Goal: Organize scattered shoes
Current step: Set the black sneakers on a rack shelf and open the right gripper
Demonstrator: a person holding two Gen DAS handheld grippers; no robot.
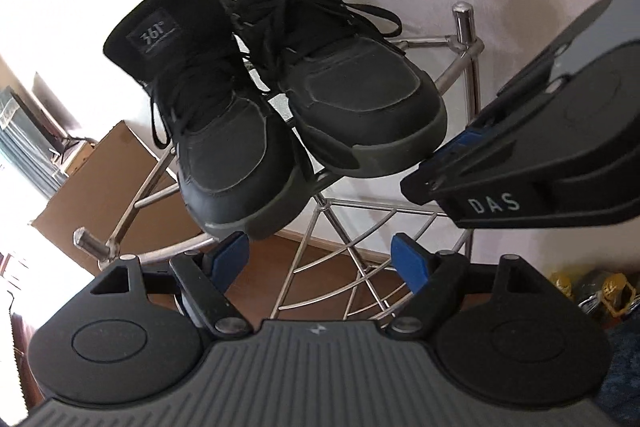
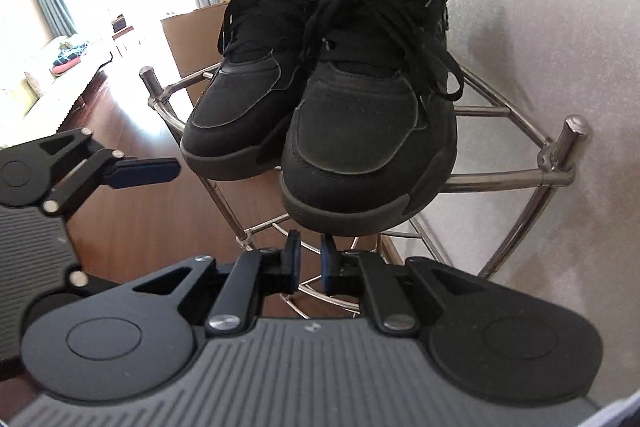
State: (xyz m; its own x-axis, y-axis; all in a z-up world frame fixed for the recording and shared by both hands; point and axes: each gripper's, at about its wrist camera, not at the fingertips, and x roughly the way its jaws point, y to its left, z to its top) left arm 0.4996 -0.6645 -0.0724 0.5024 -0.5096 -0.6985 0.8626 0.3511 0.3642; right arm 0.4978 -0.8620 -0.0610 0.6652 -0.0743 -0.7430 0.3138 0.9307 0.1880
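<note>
Two black high-top sneakers stand side by side, toes toward me, on the top tier of a chrome wire corner rack [image 1: 464, 39]. In the left wrist view the left shoe [image 1: 232, 147] pokes its toe over the rack's front rail, and the right shoe [image 1: 360, 99] sits beside it. My left gripper [image 1: 320, 255] is open just below the left shoe's toe, holding nothing. My right gripper [image 2: 310, 259] is shut and empty, right under the toe of the right shoe [image 2: 368, 147]; its tip [image 1: 460, 163] nears that shoe's sole. The left shoe [image 2: 236, 115] stands further back.
A white wall backs the rack [image 2: 500, 179]. A cardboard box [image 1: 100, 179] stands behind it to the left. Wooden floor [image 2: 152, 219] lies below, with a lower rack tier [image 1: 360, 267]. A sofa [image 2: 40, 83] and curtained windows are far left. Yellow items [image 1: 592, 291] sit low right.
</note>
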